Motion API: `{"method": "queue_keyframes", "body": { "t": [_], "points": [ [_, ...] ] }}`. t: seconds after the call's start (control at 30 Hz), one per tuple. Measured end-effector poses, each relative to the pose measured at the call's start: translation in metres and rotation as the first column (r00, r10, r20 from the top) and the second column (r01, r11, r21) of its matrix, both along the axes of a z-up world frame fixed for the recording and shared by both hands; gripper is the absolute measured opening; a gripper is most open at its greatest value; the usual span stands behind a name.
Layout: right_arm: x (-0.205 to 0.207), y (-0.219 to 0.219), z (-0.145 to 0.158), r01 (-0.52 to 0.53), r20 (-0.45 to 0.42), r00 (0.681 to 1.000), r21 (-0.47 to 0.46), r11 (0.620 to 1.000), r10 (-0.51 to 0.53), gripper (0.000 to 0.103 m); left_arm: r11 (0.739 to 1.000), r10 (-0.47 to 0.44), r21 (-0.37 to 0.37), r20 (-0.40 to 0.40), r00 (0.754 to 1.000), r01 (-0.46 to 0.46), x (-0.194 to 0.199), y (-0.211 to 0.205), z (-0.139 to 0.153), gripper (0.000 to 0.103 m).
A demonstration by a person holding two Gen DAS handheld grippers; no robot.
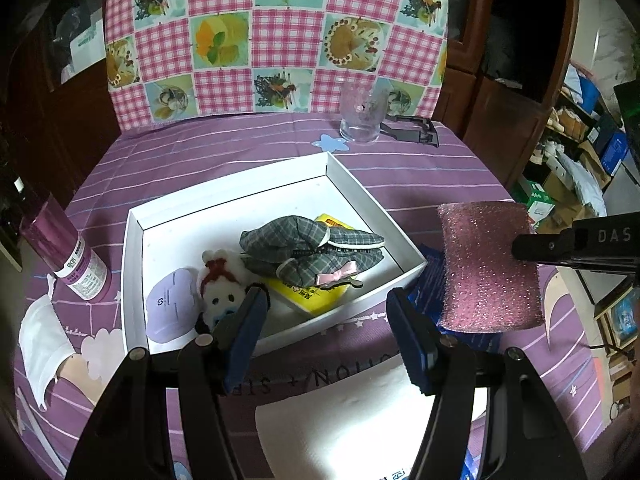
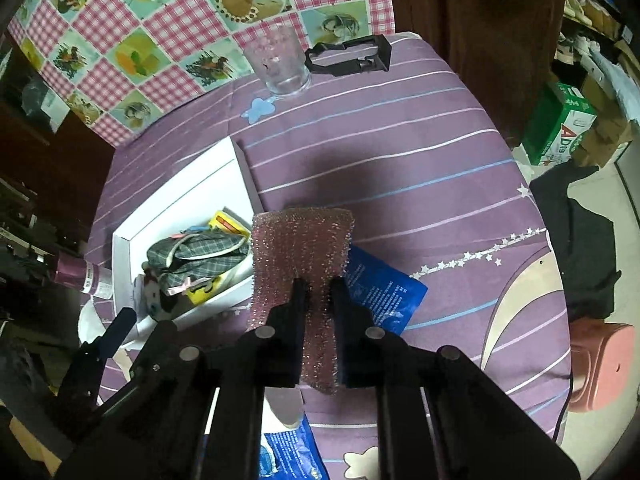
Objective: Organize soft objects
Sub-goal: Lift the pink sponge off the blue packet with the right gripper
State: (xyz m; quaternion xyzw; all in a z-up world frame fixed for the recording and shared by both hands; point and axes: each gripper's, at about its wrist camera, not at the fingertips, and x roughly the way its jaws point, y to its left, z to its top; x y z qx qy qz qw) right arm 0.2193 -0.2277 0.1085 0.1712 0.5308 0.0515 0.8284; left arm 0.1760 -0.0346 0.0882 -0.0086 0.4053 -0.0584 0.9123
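left of the white box stands a purple bottle; over its near edge the left gripper hangs unclenched; right of it, the right gripper clamps a pink sponge, lifted off the table.

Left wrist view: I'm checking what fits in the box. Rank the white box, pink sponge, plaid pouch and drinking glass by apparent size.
1. white box
2. pink sponge, though nearness to the camera inflates it
3. plaid pouch
4. drinking glass, farthest away
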Motion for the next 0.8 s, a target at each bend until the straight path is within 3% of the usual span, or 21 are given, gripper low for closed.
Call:
{"method": "queue_keyframes", "body": {
  "t": [0.53, 0.8],
  "points": [
    [-0.005, -0.016, 0.014, -0.006, 0.053, 0.999, 0.009, 1.000, 0.006, 0.014, 0.999, -0.032, -0.024, 0.016, 0.999, 0.033, -0.005, -0.007, 0.004, 0.062],
    [-0.002, -0.041, 0.011, -0.022, 0.059, 0.998, 0.045, 0.999, 0.020, 0.014, 0.996, -0.084, -0.025, -0.021, 0.996, 0.083, -0.006, -0.032, 0.004, 0.062]
  ]
}}
